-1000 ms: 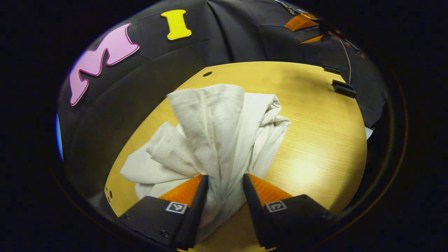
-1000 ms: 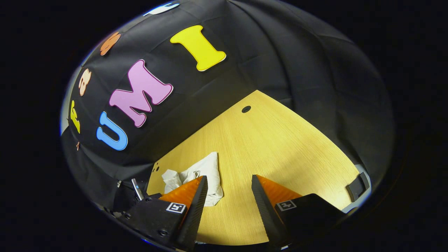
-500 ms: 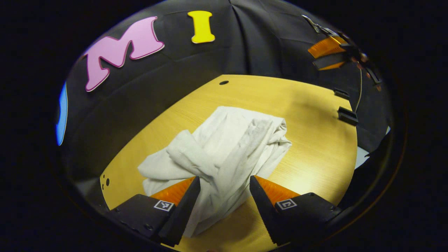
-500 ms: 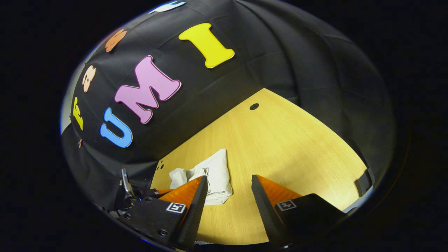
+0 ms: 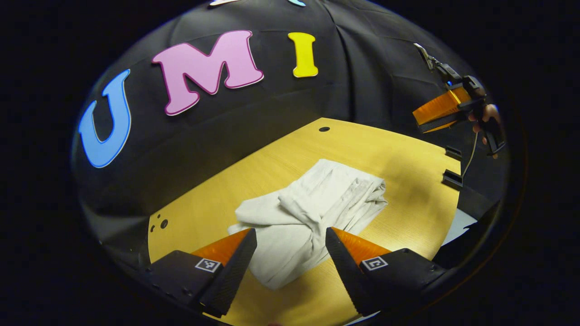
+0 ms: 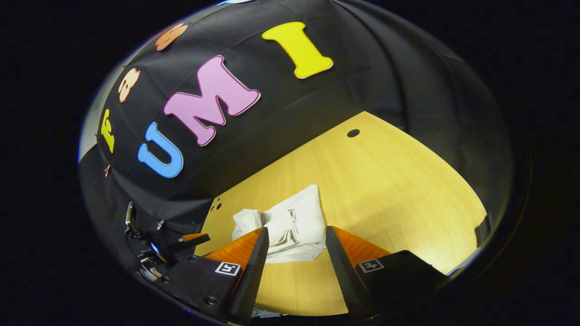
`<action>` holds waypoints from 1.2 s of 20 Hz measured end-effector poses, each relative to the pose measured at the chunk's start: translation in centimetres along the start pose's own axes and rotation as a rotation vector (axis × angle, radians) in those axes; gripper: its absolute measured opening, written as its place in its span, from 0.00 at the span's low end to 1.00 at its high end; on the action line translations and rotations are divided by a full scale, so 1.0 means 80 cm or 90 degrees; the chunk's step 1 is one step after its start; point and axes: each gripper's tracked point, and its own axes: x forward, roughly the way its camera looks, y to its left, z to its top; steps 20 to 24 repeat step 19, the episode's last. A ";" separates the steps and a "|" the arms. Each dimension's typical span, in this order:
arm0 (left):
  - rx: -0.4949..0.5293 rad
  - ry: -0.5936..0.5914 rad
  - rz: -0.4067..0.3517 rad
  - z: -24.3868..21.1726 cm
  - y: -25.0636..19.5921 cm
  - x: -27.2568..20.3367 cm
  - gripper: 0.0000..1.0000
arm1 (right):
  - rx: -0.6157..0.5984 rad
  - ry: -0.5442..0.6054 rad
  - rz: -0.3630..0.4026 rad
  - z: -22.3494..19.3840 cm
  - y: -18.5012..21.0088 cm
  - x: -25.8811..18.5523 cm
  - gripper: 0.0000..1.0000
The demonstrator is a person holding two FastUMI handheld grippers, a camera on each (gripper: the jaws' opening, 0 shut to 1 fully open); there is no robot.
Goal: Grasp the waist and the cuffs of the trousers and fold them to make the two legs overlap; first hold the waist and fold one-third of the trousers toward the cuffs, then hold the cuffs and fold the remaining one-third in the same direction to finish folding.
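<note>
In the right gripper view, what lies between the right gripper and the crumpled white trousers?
Only bare wooden table: the right gripper hangs open above it, short of the crumpled white trousers.

White trousers (image 5: 312, 213) lie crumpled in a loose heap on the pale wooden tabletop (image 5: 408, 172) in front of me, not spread flat. The cloth is bunched into thick folds and ridges, with one flap reaching toward my near side. From my right tool's camera the same heap (image 6: 290, 224) sits near the tabletop's left edge, wrinkled at its middle.
</note>
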 end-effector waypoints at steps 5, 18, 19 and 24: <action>-0.065 0.020 0.063 -0.025 0.047 -0.031 0.97 | -0.021 0.016 0.012 -0.026 0.035 0.009 0.83; -0.218 0.002 0.084 -0.066 0.084 -0.086 0.97 | -0.079 0.035 0.018 -0.070 0.093 0.024 0.98; -0.234 -0.011 0.079 -0.063 0.084 -0.089 0.97 | -0.083 0.036 0.015 -0.072 0.093 0.027 0.98; -0.234 -0.011 0.079 -0.063 0.084 -0.089 0.97 | -0.083 0.036 0.015 -0.072 0.093 0.027 0.98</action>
